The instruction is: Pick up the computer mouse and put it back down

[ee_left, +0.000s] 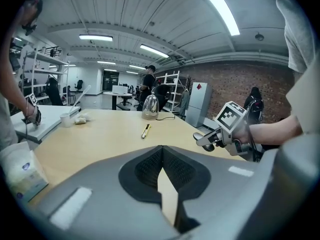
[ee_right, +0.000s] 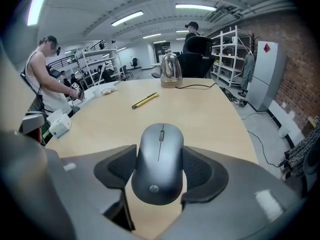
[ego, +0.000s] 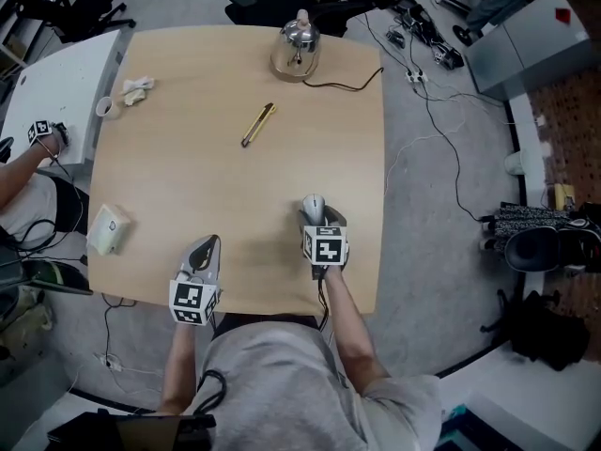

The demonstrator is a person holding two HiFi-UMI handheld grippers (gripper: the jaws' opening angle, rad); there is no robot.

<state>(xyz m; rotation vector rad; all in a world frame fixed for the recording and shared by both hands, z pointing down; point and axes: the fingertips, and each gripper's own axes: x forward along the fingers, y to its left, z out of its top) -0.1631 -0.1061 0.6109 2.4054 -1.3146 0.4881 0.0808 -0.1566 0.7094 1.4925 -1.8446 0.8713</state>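
Wooden table (ego: 188, 186), hp-marked grey mouse (ee_right: 158, 170) gripped in right claw (ee_right: 159, 156)

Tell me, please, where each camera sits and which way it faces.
Head view: on the person's head, facing steeply down at the table; both forearms, left gripper and right gripper show.
Left gripper view: on the left gripper, facing across the table to the kettle; its shut jaws show.
Right gripper view: on the right gripper, facing the mouse between its jaws.
Shared: all three show the kettle.

mouse (ee_right: 159, 164): matt plastic | table (ego: 188, 186): smooth wood | kettle (ego: 296, 45): glossy metal
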